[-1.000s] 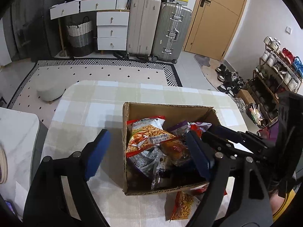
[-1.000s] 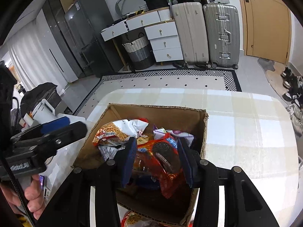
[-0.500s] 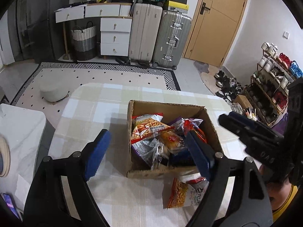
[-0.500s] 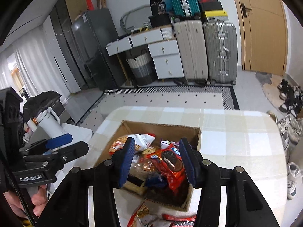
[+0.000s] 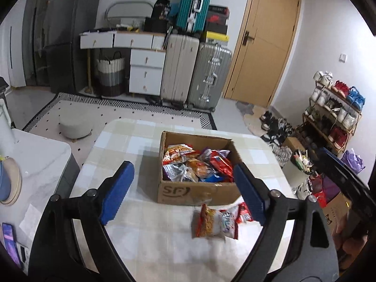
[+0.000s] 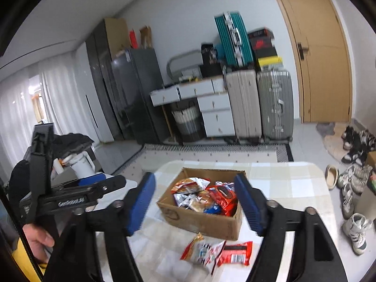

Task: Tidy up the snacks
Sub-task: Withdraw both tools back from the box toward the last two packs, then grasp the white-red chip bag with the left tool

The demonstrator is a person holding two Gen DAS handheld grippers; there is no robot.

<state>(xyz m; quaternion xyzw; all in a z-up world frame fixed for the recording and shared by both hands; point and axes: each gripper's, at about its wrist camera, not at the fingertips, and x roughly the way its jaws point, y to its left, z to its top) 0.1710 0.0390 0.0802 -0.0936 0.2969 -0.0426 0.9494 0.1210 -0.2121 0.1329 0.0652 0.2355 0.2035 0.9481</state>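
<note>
Sitting near the far middle of the checked worktop (image 5: pixel 122 155), the open cardboard box (image 5: pixel 197 191) is packed with snack packets (image 5: pixel 195 164), among them a red biscuit pack (image 6: pixel 223 196) lying on top at the right side. Two or three more packets (image 6: pixel 211 251) lie loose on the worktop just in front of the box's near wall, touching or overlapping one another; they are not yet stowed.

Changes noted: a second ago the right claw (image 6: pixel 195 202) stood low over the box with its pads nearly closed at the red biscuit pack. Its jaws have just been opening, and now stand wide with nothing between them; the pack sits in the box, so it reads as released there. Both views now take in the whole box and much more of the room than before, consistent with both claws having been drawn up and back from the box.

The left claw (image 5: pixel 183 192) is also wide open and empty, its jaws having widened slightly. It shows at the left edge of the right view, held by a hand (image 6: pixel 40 237).

Assessment: one deposit appears complete. The loose packets in front of the box are the likely remaining work, and both claws are free to take them.
</note>
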